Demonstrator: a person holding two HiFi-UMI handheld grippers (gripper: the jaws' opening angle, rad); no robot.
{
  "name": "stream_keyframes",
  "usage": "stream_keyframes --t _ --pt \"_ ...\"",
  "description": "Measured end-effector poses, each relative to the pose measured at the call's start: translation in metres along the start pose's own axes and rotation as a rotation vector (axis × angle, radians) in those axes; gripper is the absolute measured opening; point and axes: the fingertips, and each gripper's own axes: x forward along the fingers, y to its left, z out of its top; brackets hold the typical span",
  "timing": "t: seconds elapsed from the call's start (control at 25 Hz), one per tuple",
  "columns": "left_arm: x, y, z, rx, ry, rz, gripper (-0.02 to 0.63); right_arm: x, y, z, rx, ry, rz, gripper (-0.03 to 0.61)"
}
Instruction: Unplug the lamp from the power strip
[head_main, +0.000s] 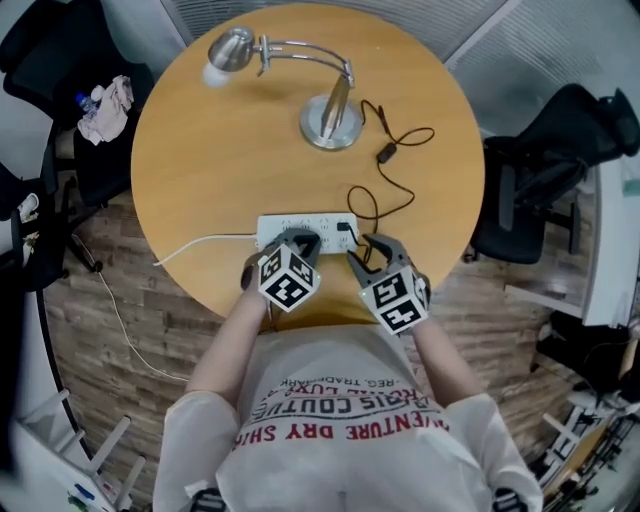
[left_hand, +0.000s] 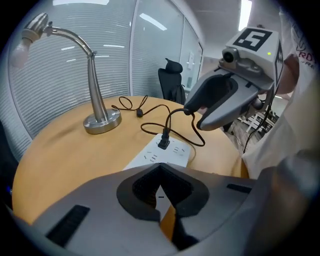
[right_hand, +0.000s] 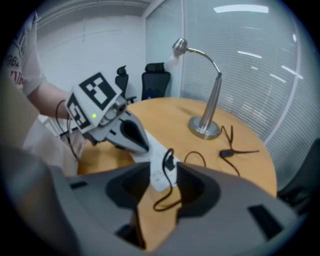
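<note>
Both my forearms reach forward from my chest, elbows tucked, left forearm (head_main: 235, 335) and right forearm (head_main: 447, 352) angled slightly inward toward the power strip (head_main: 320, 224). The strip lies on the round wooden table (head_main: 210, 160), close to the edge nearest me.

My left gripper (head_main: 300, 240) hangs over the strip's middle. Its jaws are drawn almost together with only a thin slit between them, and they pinch nothing. My right gripper (head_main: 366, 252) sits just beside the strip's right end, tilted in toward it. Its jaws are spread, and between them I see bare wood, the strip's end and a loop of black cord (head_main: 395, 195).

The lamp's black plug (head_main: 345, 228) is seated in the strip's right-hand socket, apart from both grippers. The cord runs from there past an inline switch (head_main: 385, 153) to the lamp (head_main: 332, 122), which stands upright well beyond the strip.

Each gripper cube carries black-and-white square markers. The red print on my shirt (head_main: 340, 440) partly reads "VENTURE DRY", with a small "REG. TRADEMARK" nearby.
</note>
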Motion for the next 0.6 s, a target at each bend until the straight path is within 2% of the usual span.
stream_keyframes --t 0.2,0.44,0.6 --pt "0.011 0.004 -0.003 0.006 0.043 0.01 0.028 0.025 -0.01 0.0 -0.125 0.08 -0.003 0.177" --pt "0.009 0.004 -0.004 -0.142 0.003 -0.052 0.028 0.051 -0.011 0.0 -0.307 0.145 0.067 0.17" --pt "0.01 0.005 -0.002 -0.156 -0.005 -0.054 0.028 0.064 -0.013 -0.006 -0.465 0.242 0.101 0.11"
